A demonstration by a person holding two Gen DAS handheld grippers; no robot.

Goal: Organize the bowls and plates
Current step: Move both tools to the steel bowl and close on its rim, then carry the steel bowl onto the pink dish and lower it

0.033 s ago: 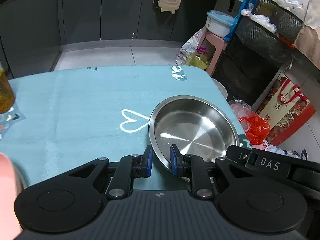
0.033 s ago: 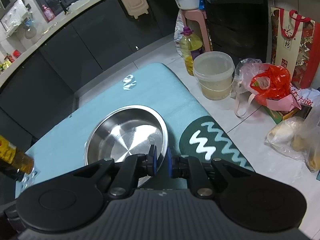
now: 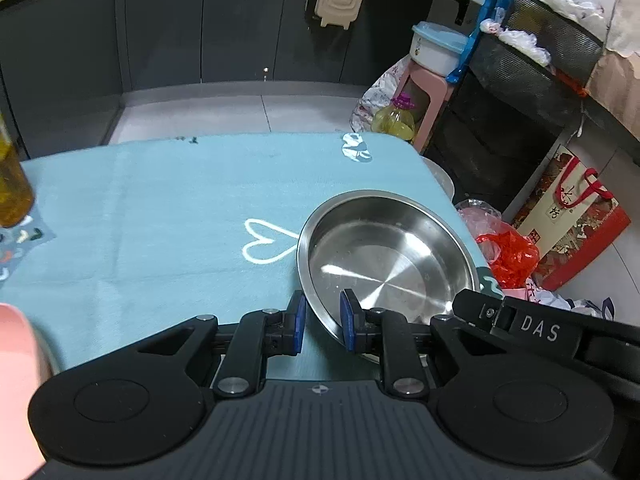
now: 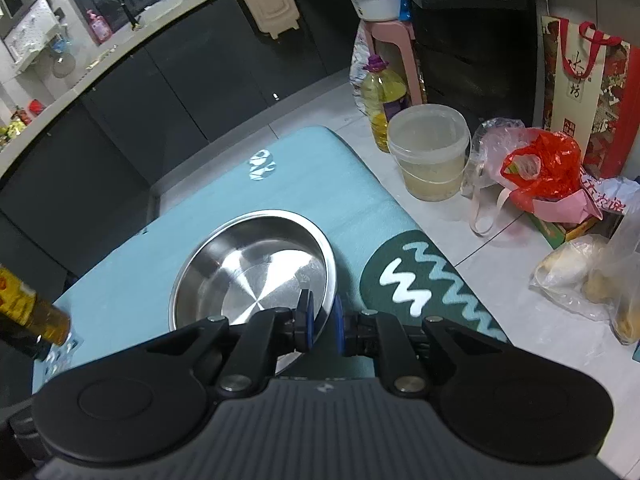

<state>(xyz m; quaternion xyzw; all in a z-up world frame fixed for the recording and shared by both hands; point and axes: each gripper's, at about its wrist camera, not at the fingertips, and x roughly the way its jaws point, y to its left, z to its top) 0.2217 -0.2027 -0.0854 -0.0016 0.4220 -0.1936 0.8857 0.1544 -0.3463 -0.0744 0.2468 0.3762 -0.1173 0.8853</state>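
Two grippers straddle the rim of one steel bowl (image 3: pixel 390 256) that sits on the teal cloth (image 3: pixel 160 208) near the table's right edge. The left gripper (image 3: pixel 322 322) has its jaws narrowly parted, the rim between the blue pads, not clearly pinched. The right gripper (image 4: pixel 321 320) is closed tighter across the rim on the opposite side, pads (image 4: pixel 307 318) against the metal. An amber bottle (image 3: pixel 12 188) stands far left.

Legible text near the steel bowl

"DAS" stood in pale letters on the right gripper (image 3: pixel 538 330) just beside the steel bowl (image 3: pixel 386 258); the gift bag (image 4: pixel 588 92) well beyond it bore Chinese characters, too small to read.
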